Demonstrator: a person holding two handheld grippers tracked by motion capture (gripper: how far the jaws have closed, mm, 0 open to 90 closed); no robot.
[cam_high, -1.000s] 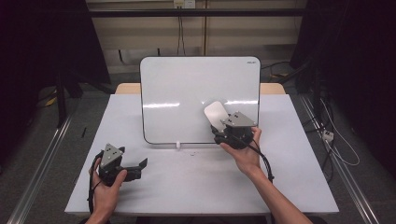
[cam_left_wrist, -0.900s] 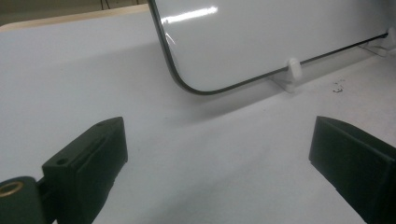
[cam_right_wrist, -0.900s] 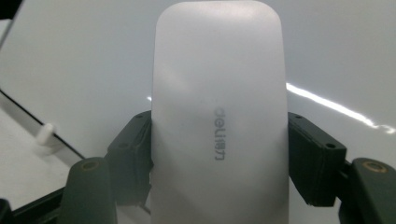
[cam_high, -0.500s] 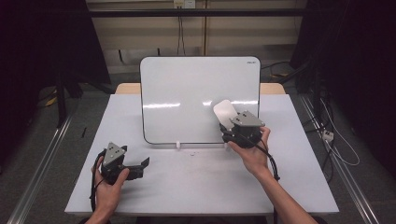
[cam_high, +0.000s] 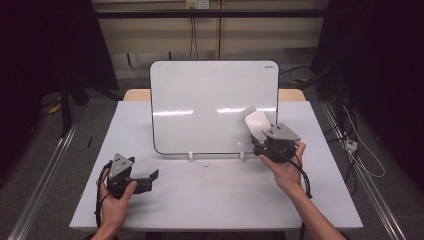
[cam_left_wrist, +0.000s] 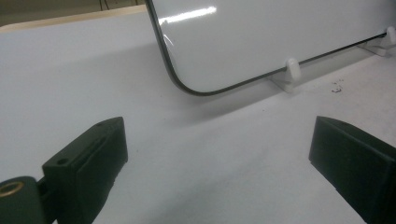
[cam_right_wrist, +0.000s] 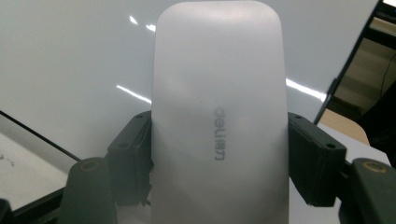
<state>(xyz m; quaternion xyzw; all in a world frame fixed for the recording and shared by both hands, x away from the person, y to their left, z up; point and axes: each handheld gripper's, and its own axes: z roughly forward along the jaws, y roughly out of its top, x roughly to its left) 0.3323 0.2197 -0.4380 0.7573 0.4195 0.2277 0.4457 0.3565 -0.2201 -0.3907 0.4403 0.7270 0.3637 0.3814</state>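
High view: whiteboard (cam_high: 210, 107) upright just behind held eraser (cam_high: 256, 122).

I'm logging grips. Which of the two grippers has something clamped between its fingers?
The right gripper: it clamps the white eraser at the whiteboard. The left gripper is open.

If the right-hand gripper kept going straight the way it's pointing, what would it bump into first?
Most likely the whiteboard. The right gripper clamps a white eraser that sticks out ahead of its jaws, and the board's surface lies just beyond it. The eraser's tip would meet the board first, near its right edge; how close it is I cannot tell.
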